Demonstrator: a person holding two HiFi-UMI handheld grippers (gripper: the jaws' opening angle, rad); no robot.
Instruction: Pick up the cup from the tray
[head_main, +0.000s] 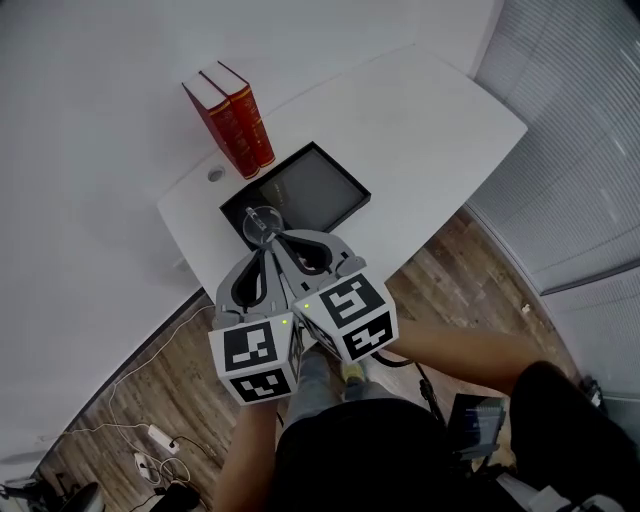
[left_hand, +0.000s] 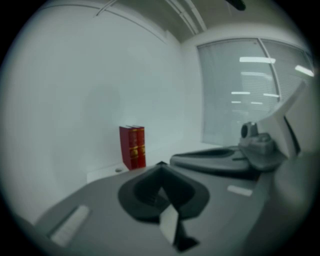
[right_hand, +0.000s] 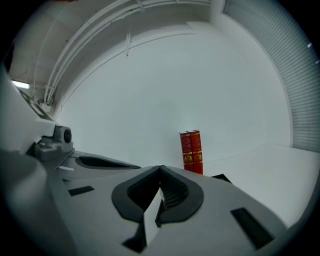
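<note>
A clear glass cup stands at the near left corner of the black tray on the white table. My two grippers are held side by side just in front of it. The left gripper is shut and empty, its tips right at the cup's near side. Beside it the right gripper is also shut on nothing. In the left gripper view the jaws meet at a point and hide the cup. In the right gripper view the closed jaws hide it too; only a tray corner shows.
Two red books stand upright at the table's far left, just behind the tray; they also show as red books and red books. A round cable hole lies beside them. A window blind hangs to the right.
</note>
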